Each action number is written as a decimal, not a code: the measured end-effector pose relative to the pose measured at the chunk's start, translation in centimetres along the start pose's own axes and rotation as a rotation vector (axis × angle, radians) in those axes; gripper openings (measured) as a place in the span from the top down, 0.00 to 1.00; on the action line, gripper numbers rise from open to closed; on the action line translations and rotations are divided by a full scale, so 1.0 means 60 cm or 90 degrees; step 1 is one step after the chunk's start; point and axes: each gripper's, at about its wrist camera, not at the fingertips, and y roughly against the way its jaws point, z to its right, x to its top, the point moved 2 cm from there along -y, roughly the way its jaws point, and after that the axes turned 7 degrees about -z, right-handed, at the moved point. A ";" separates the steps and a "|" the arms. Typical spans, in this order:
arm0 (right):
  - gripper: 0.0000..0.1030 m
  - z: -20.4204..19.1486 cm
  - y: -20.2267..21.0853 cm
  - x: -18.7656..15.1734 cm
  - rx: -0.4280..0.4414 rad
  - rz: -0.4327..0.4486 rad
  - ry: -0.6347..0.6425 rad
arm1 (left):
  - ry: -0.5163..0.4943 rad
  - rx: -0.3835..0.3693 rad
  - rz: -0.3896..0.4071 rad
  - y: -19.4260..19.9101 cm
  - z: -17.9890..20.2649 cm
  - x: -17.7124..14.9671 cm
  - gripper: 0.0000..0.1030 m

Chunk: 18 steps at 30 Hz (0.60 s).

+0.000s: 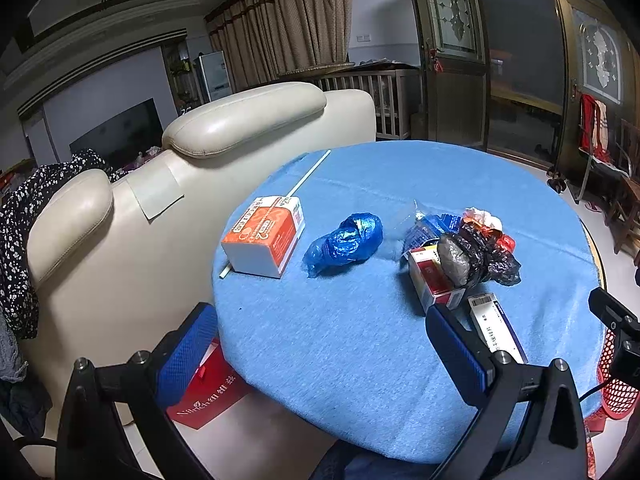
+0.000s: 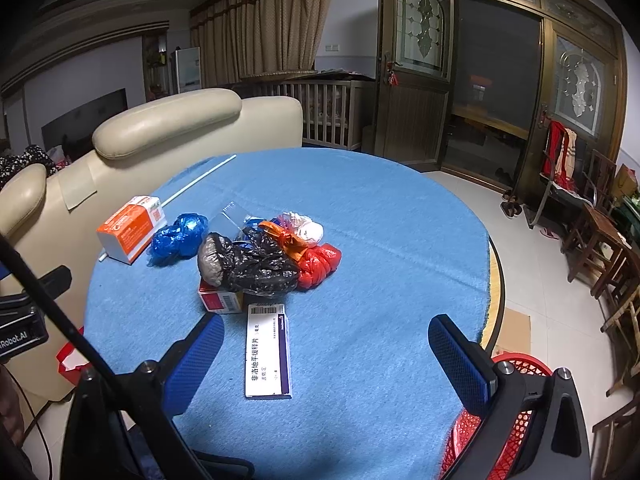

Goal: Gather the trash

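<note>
With both the left gripper [image 1: 320, 354] and right gripper [image 2: 326, 362] spread wide and empty, we should straddle the white medicine box [image 2: 268, 350] squarely across its narrow sides before closing.

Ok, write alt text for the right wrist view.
An open right gripper hovers over a round table with a blue cloth, nearest a white medicine box. Behind the box lie crumpled black, red and blue bags and an orange carton; a red basket sits below the table edge.
</note>
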 end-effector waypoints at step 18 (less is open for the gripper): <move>0.00 -0.011 -0.018 -0.007 0.022 -0.021 0.006 | 0.007 0.000 -0.007 -0.011 -0.007 -0.002 0.00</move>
